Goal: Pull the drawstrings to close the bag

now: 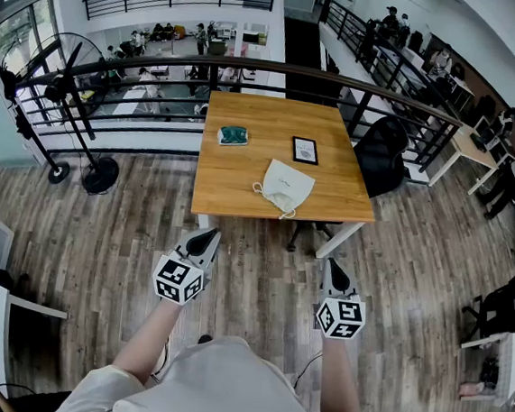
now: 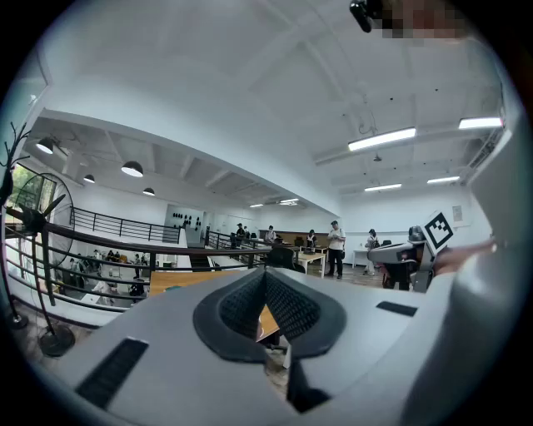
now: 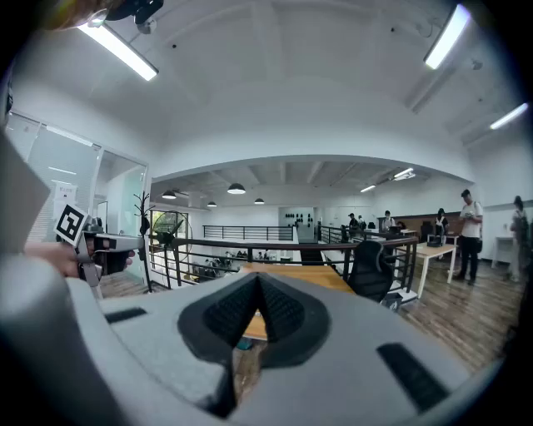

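A white drawstring bag lies flat near the front edge of the wooden table, with its cord loops trailing off its left and front sides. Both grippers hang over the wood floor, short of the table and well clear of the bag. My left gripper points at the table's front left corner, its jaws shut on nothing. To the right, my right gripper is also shut and empty. Neither gripper view shows the bag; only the tabletop shows past the jaws.
On the table sit a small green item and a black framed card. A black office chair stands at the table's right side. A black railing runs behind the table, and a standing fan is at the left.
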### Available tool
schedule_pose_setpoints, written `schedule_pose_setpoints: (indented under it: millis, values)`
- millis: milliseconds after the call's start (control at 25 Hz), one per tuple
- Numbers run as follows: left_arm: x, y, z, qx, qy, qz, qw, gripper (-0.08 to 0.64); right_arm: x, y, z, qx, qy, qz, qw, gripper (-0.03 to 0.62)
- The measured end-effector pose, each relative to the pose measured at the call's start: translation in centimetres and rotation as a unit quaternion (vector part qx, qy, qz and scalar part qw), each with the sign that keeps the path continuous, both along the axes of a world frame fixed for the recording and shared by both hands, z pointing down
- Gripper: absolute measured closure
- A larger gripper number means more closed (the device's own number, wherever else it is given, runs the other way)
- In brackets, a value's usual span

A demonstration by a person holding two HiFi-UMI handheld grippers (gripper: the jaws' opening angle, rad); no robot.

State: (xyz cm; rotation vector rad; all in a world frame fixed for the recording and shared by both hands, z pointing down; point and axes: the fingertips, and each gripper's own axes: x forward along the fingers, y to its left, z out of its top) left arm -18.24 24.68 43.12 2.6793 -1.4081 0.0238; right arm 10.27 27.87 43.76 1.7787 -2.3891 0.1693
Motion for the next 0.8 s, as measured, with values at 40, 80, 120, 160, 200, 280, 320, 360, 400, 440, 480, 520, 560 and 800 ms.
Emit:
schedule_pose_setpoints:
  millis: [40, 80, 120, 160, 200, 280, 320, 360, 400, 440, 480, 520, 560, 800]
  values:
    - [-0.1, -0.1, 0.0, 0.000, 0.000, 0.000, 1.0000, 0.568, -0.2, -0.1, 0.0, 0.001, 0.001, -0.001, 1.000, 0.591]
    - [-0.2, -0.2, 0.0, -0.001, 0.001, 0.000, 1.0000, 0.568, -0.3, -0.2, -0.1, 0.001, 0.001, -0.001, 1.000, 0.591]
    - [-0.2, -0.2, 0.0, -0.001, 0.001, 0.001, 1.0000, 0.568, -0.5, -0.2, -0.1, 0.001, 0.002, -0.002, 1.000, 0.591]
    - [-0.3, -0.3, 0.0, -0.001, 0.001, 0.001, 1.0000, 0.568, -0.6, -0.3, 0.0, 0.001, 0.002, -0.002, 1.000, 0.591]
    - [-0.3, -0.4, 0.1, -0.002, 0.001, 0.002, 1.0000, 0.568, -0.6, -0.4, 0.0, 0.002, 0.001, -0.002, 1.000, 0.591]
    - [-0.4, -0.5, 0.3, -0.003, 0.002, 0.003, 1.0000, 0.568, -0.8, -0.5, 0.0, 0.002, -0.001, -0.001, 1.000, 0.591]
    - [-0.5, -0.5, 0.4, -0.004, 0.002, 0.003, 1.0000, 0.568, -0.9, -0.5, 0.0, 0.002, -0.002, 0.000, 1.000, 0.591]
    - [-0.6, -0.5, 0.4, -0.005, 0.003, 0.004, 1.0000, 0.568, -0.9, -0.4, 0.0, 0.002, -0.003, 0.002, 1.000, 0.591]
    - [-0.6, -0.4, 0.5, -0.006, 0.004, 0.005, 1.0000, 0.568, -1.0, -0.3, 0.0, 0.002, -0.003, 0.003, 1.000, 0.591]
    - [-0.6, -0.3, 0.5, -0.007, 0.004, 0.005, 1.0000, 0.568, -0.9, -0.2, -0.1, 0.002, -0.005, 0.005, 1.000, 0.591]
    - [-0.6, -0.2, 0.5, -0.008, 0.004, 0.006, 0.9999, 0.568, -0.9, -0.2, -0.1, 0.001, -0.009, 0.008, 1.000, 0.591]
    - [-0.6, -0.2, 0.5, -0.009, 0.004, 0.007, 0.9999, 0.568, -0.8, -0.1, -0.2, 0.001, -0.013, 0.010, 1.000, 0.591]
    - [-0.5, -0.1, 0.6, -0.010, 0.003, 0.009, 0.9999, 0.568, -0.8, 0.0, -0.2, 0.000, -0.015, 0.011, 1.000, 0.591]
    - [-1.2, 0.2, 0.9, -0.012, 0.004, 0.016, 0.9998, 0.568, -1.7, 0.6, -0.1, 0.002, -0.008, 0.017, 1.000, 0.591]
